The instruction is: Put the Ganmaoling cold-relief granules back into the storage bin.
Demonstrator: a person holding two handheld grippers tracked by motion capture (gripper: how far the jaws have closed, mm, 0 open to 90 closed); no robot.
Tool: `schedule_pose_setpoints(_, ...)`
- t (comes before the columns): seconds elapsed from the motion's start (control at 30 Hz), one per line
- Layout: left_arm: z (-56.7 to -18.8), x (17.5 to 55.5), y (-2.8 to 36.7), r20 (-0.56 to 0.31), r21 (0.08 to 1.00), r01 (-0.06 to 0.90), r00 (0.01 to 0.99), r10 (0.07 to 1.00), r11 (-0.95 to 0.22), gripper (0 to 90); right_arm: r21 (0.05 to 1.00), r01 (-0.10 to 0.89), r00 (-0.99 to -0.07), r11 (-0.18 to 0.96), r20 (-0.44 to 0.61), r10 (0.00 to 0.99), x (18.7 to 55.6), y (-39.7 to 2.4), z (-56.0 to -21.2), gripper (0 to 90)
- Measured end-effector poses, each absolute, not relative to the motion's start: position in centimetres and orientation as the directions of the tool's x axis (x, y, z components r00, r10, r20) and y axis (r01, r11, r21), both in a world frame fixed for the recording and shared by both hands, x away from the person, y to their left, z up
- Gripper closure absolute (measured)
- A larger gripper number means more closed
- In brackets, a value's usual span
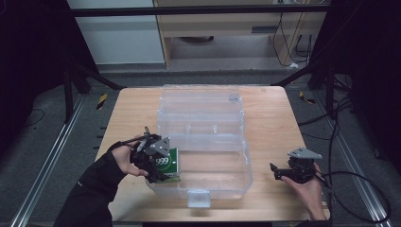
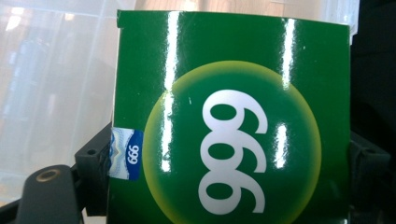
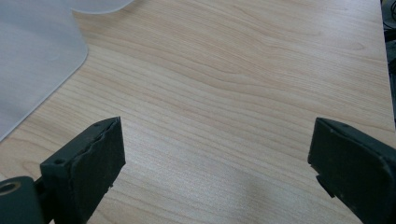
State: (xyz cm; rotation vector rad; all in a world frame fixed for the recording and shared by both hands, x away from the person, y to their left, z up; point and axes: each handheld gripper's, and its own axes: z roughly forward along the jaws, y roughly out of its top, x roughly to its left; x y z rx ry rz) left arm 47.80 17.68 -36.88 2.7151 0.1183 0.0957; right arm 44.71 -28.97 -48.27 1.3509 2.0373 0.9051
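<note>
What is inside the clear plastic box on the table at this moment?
The green box, held by the left gripper, sits in the near left corner of the clear plastic box. The rest looks empty. What lies under the green box is covered.

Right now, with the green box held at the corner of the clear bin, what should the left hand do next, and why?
Probably lower the green box a little further and let go. The left tongs are clamped on its sides at the near left corner of the open clear bin, and whether it rests on the bottom yet isn't clear. The right tongs sit open over the bare table, not needed.
</note>
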Motion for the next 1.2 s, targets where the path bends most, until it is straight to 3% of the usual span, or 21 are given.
schedule_pose_setpoints(1.2, -40.8, 47.6, 17.3, 0.054, 0.376, 0.053, 0.995, 0.079, -0.925, 12.6, 0.768, 0.576, -0.362, 0.279, -0.066, 0.93, 44.7, -29.0, -48.4, 3.6)
